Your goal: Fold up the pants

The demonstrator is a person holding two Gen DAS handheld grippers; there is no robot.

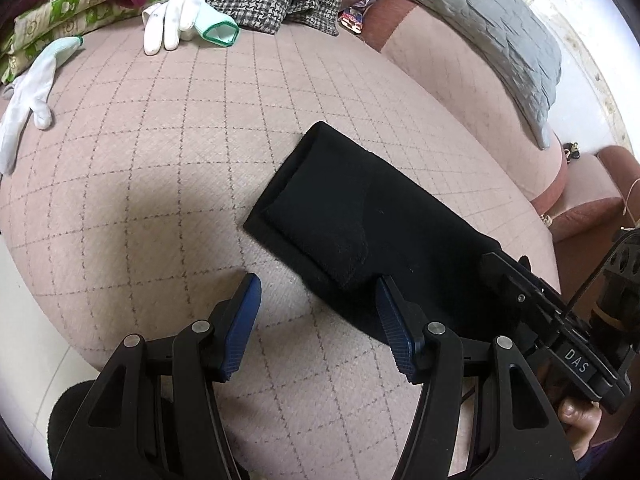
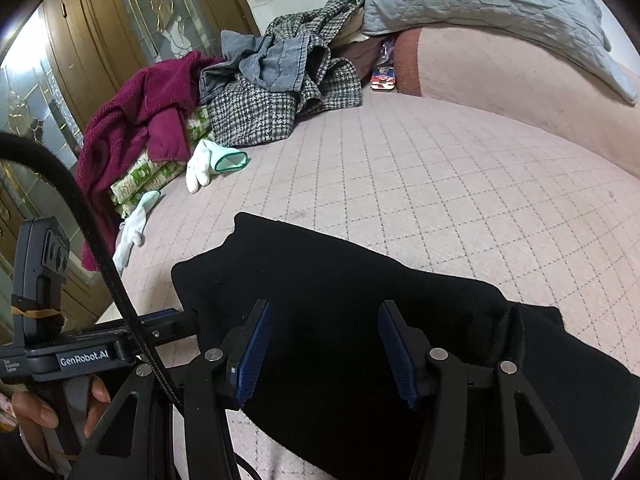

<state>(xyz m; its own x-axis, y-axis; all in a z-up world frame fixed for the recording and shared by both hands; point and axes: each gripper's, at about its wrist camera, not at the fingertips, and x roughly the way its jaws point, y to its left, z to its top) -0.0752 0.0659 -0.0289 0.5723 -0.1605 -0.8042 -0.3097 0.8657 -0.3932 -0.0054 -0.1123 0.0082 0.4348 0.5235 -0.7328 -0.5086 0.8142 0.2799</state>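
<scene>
The black pants (image 1: 352, 216) lie folded into a long flat strip on the pink quilted bed (image 1: 160, 152). My left gripper (image 1: 316, 284) is open and empty, its blue pads just above the bed at the strip's near left edge. In the right wrist view the pants (image 2: 340, 280) fill the foreground and my right gripper (image 2: 324, 308) hovers over them, open and empty. The right gripper's body (image 1: 560, 320) shows at the right in the left wrist view. The left gripper's body (image 2: 80, 352) shows at the left in the right wrist view.
Two white gloves (image 1: 180, 20) (image 1: 28, 96) lie at the bed's far side. A heap of clothes (image 2: 256, 92) with a maroon fleece (image 2: 136, 108) and checked coat sits behind them. A grey quilted pillow (image 2: 500, 12) rests on the headboard. Wooden wardrobe doors (image 2: 80, 40) stand at left.
</scene>
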